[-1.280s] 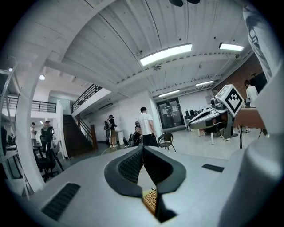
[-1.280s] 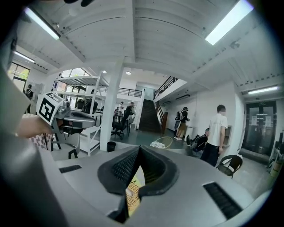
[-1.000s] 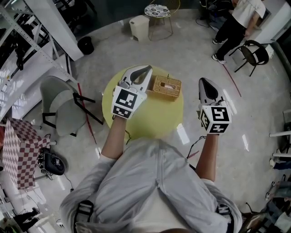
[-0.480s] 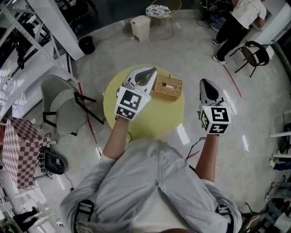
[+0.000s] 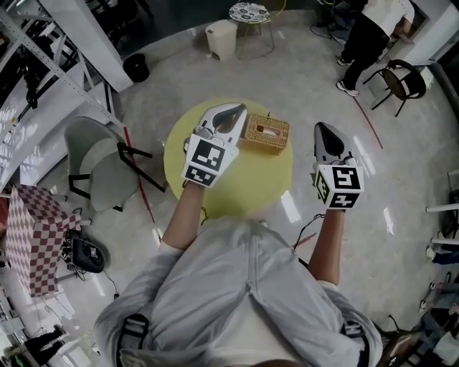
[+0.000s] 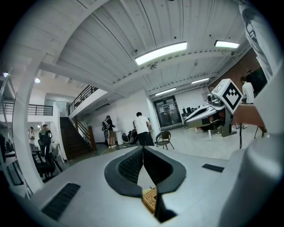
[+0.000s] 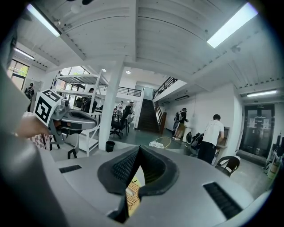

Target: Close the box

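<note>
A small wicker box [image 5: 267,134] stands on the far right part of the round yellow table [image 5: 237,179]. A pale slot shows in its top. My left gripper [image 5: 240,109] hovers over the table just left of the box, jaws shut and empty, tips level with the box's far edge. In the left gripper view a sliver of the wicker box [image 6: 151,200] shows below the closed left gripper [image 6: 143,150]. My right gripper [image 5: 320,127] hangs over the floor to the right of the table, apart from the box, with its jaws shut too.
A grey chair [image 5: 93,168] stands left of the table and a checkered cloth [image 5: 29,236] further left. A white bin [image 5: 221,39] and a small round stool [image 5: 249,16] stand beyond. A person [image 5: 373,36] and a black chair [image 5: 401,79] are at the far right.
My left gripper has shifted a little to the right, closer to the box's left side. The right gripper has stayed where it was.
</note>
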`<act>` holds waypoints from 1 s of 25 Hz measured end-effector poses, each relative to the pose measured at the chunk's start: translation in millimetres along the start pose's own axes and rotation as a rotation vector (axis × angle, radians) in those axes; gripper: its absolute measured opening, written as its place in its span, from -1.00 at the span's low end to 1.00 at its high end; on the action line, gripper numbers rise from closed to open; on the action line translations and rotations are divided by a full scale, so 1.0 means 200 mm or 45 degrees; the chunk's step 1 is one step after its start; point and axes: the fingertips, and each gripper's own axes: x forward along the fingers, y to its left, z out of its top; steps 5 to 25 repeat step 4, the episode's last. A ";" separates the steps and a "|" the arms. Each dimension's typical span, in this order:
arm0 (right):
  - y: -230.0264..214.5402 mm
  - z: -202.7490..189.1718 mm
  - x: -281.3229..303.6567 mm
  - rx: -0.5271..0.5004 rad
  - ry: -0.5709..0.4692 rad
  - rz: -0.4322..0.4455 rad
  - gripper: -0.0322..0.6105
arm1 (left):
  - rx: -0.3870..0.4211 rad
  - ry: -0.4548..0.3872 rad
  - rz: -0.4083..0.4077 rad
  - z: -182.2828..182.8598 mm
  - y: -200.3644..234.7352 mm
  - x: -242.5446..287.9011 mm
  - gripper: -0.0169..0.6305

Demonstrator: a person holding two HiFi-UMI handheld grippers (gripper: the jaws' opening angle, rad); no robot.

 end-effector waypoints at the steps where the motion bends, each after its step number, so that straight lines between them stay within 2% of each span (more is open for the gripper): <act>1: 0.00 0.00 0.00 0.001 0.002 -0.001 -0.83 | 0.002 0.002 -0.002 0.00 0.00 0.00 -0.86; 25: -0.01 0.00 0.01 0.002 0.006 -0.004 -0.83 | 0.007 0.002 -0.010 0.00 0.00 0.01 -0.86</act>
